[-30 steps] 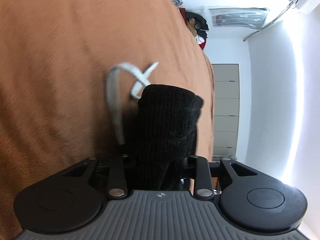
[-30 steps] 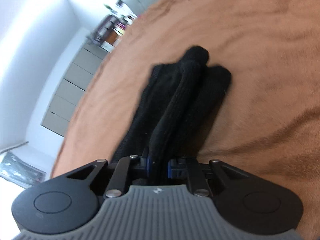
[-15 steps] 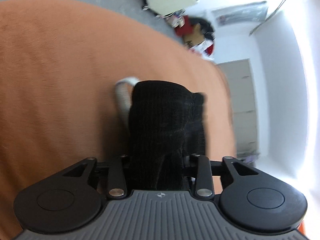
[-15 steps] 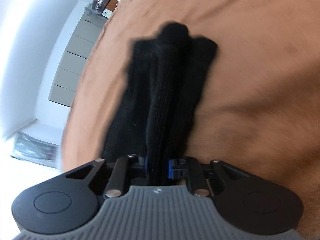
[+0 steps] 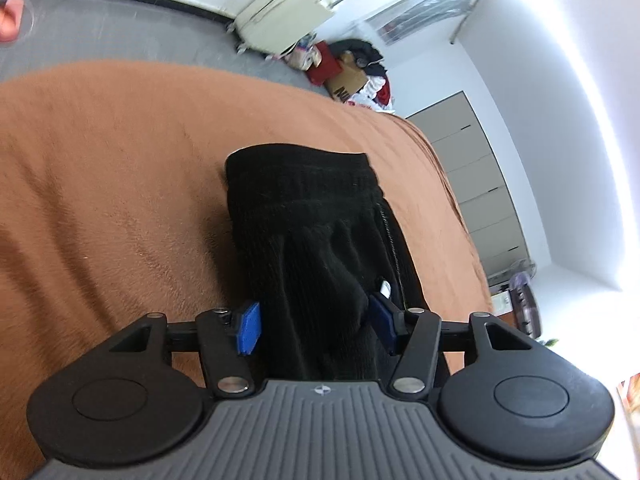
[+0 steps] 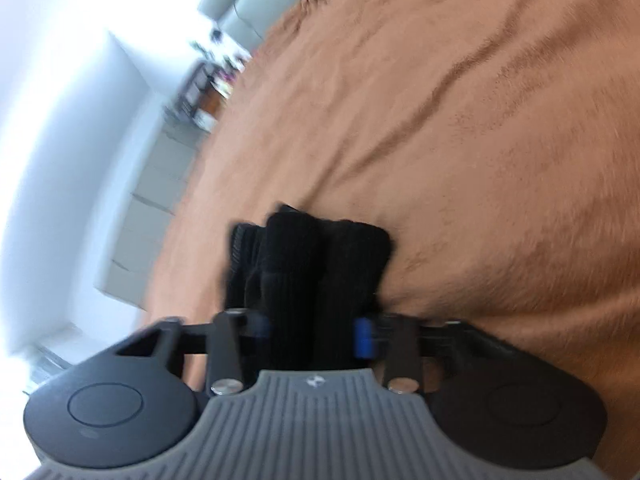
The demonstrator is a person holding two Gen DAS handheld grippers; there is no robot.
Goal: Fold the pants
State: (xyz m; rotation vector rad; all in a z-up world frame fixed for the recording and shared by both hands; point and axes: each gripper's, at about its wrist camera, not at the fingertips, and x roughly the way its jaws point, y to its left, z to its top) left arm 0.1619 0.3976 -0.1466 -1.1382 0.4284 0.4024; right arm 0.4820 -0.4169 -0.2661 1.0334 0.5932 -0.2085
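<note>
The black ribbed pants (image 5: 312, 208) lie folded in a narrow stack on the orange blanket (image 5: 112, 184), waistband end farthest from me. My left gripper (image 5: 316, 324) straddles the near end; its jaws are opening and the blue pads (image 5: 248, 328) stand just off the cloth. In the right wrist view, which is blurred, the pants (image 6: 320, 252) show as a short bundle of folds on the blanket (image 6: 480, 140). My right gripper (image 6: 312, 334) has its jaws opening too, with the fabric lying loosely between them.
Beyond the bed's far edge are grey floor (image 5: 120, 28), a cream suitcase (image 5: 280, 12), a heap of clothes and a box (image 5: 352, 68), grey drawers (image 5: 472, 176) and a fan (image 5: 524, 300). The right wrist view shows drawers (image 6: 148, 208) and a shelf (image 6: 204, 92).
Both grippers' jaws have widened from their tight hold on the pants. The left view rolled and rose, and the white drawstring is out of sight. The right gripper sank closer to the blanket.
</note>
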